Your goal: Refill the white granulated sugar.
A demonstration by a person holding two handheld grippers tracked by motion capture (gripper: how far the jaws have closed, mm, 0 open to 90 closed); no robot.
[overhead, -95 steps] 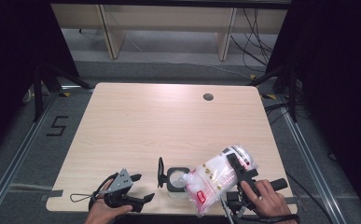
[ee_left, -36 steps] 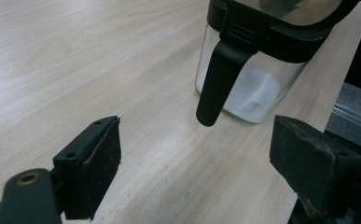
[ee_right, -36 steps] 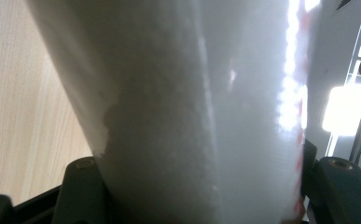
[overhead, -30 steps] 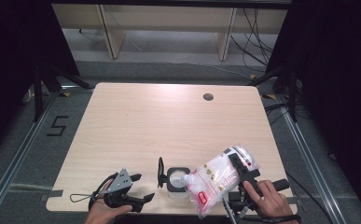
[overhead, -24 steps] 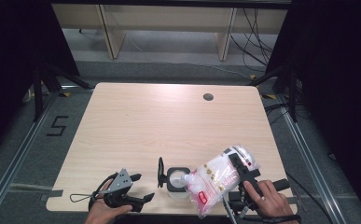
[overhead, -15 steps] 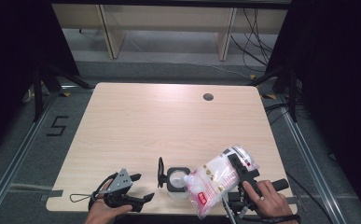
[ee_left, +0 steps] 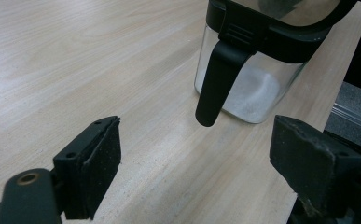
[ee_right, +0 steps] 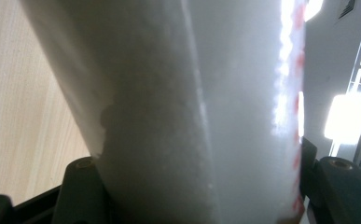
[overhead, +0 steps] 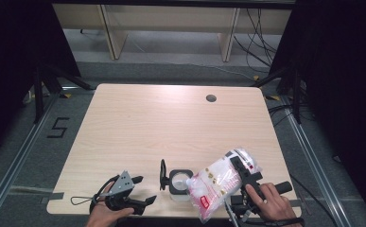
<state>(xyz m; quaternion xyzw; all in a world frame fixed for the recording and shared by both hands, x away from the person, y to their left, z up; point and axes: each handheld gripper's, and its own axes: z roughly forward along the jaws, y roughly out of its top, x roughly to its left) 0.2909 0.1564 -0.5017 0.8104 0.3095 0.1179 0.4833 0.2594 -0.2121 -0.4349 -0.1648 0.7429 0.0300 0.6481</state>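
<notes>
At the near right corner of the table, the right gripper (overhead: 239, 172) is clenched on a plastic bag (overhead: 218, 182) of white grains with red print. A hand (overhead: 270, 204) holds that gripper from below, near the table's edge. The bag is tilted, its far end raised to the right and its near end dipping down to the left, just beside a small clear jar (overhead: 179, 183). Seen from the right gripper view, the bag (ee_right: 192, 112) stands pressed between the two black jaws, white grains packed against the film and red marks along its right side, with pale wood at the left.

Left of the bag, the jar sits on the table (overhead: 171, 123) close to the near edge. It has a black rim, and its black lid (overhead: 162, 172) stands up on the left side. From the left gripper view the jar (ee_left: 257, 70) shows clear walls, a low heap of white grains (ee_left: 255, 95) at its bottom, and a black tab (ee_left: 218, 79) hanging down its side.

Farther left, the left gripper (overhead: 140, 191) lies near the table's near edge in the other hand (overhead: 102, 215), its jaws spread apart with nothing between them, pointing right toward the jar and well short of it. A grey three-cornered plate (overhead: 123, 182) sits on top of it.

A round hole (overhead: 211, 98) marks the far right part of the tabletop.
</notes>
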